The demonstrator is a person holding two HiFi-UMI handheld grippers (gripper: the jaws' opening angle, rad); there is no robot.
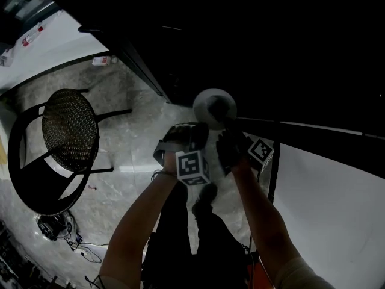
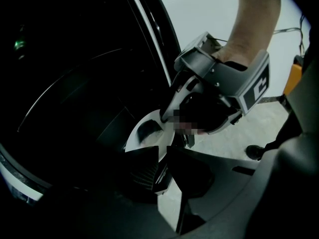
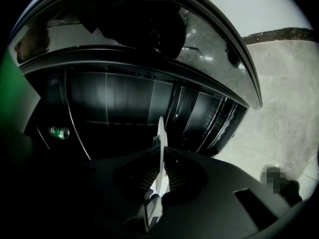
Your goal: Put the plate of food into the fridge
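Note:
A white plate [image 1: 215, 106] with a dark bit of food [image 2: 144, 128] on it hangs at the mouth of the dark, open fridge [image 3: 124, 98]. My right gripper [image 3: 160, 153] is shut on the plate's rim [image 3: 160, 133], which shows edge-on between its pads. In the left gripper view the right gripper [image 2: 172, 116] holds the plate's [image 2: 149, 141] far side. My left gripper [image 2: 162, 151] has the near rim between its fingertips, with a narrow gap still showing beside it. From the head view both grippers, left [image 1: 183, 134] and right [image 1: 231, 131], sit just under the plate.
A green can [image 3: 60, 132] lies on a shelf deep in the fridge. A white panel with a dark edge [image 1: 325, 191], seemingly the fridge door, stands to the right. A round mesh chair [image 1: 69, 131] and cables [image 1: 60, 227] are on the marble floor to the left.

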